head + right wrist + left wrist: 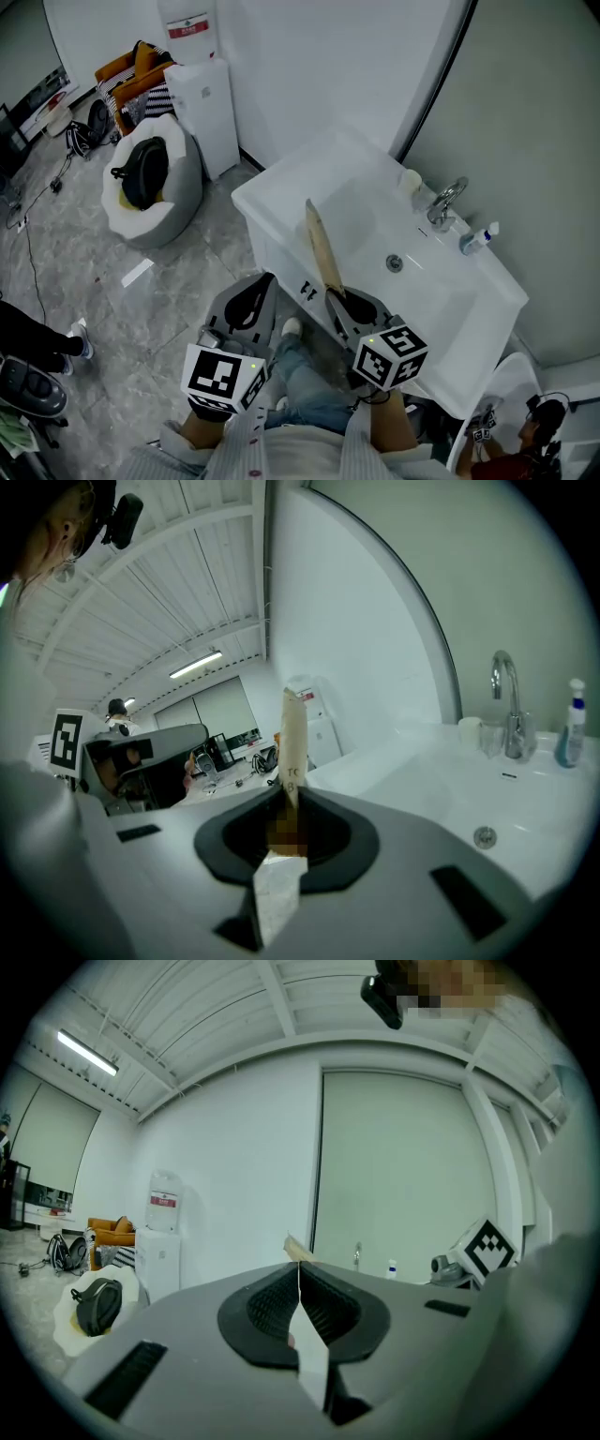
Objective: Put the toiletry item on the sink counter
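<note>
The left tool point(262, 284) hangs empty, jaws pressed together. The right tool point(336, 298) is clamped on the toiletry item point(322, 246) (a slim tan packet), upright above the sink desk's point(281, 183) near edge. It looks like the carrying step; next comes lowering it onto bare desk and releasing.

Left gripper point(268, 278): smooth grey shell, black ribbed pads lining the jaws, lower middle of the frame.
Right gripper point(330, 294): same grey shell, with a black pad surround.
Marker cubes point(223, 375): white faces with black square patterns and a small green light on each.
Shirt point(281, 448): pale, finely striped, with small red marks, at the bottom edge.
Jeans point(314, 389): blue denim.
Shoe point(292, 327): light-coloured.
</note>
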Motion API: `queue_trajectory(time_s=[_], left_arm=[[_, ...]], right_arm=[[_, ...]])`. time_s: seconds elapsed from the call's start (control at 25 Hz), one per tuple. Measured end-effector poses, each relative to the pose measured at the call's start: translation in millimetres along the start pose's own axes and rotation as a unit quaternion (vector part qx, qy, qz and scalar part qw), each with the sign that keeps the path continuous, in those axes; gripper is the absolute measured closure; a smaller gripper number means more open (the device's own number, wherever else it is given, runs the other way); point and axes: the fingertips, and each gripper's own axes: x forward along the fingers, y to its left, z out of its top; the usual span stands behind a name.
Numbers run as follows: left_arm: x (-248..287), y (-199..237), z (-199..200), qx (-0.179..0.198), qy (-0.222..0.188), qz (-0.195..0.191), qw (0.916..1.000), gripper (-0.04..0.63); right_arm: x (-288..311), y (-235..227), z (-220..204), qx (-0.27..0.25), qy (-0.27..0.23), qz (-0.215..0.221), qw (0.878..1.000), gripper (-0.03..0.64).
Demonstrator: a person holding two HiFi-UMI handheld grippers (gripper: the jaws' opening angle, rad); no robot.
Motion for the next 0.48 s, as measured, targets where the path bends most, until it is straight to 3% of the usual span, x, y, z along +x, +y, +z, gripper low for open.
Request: queue_trajectory(time_s=[0.48], left_arm=[[142.6, 70.8, 27.4, -0.002, 0.017, -0.009, 0.9998, 0.577]], right_arm=[[111.4, -91.6, 75.6, 0.020, 0.013, -0.013, 1.000, 0.566]])
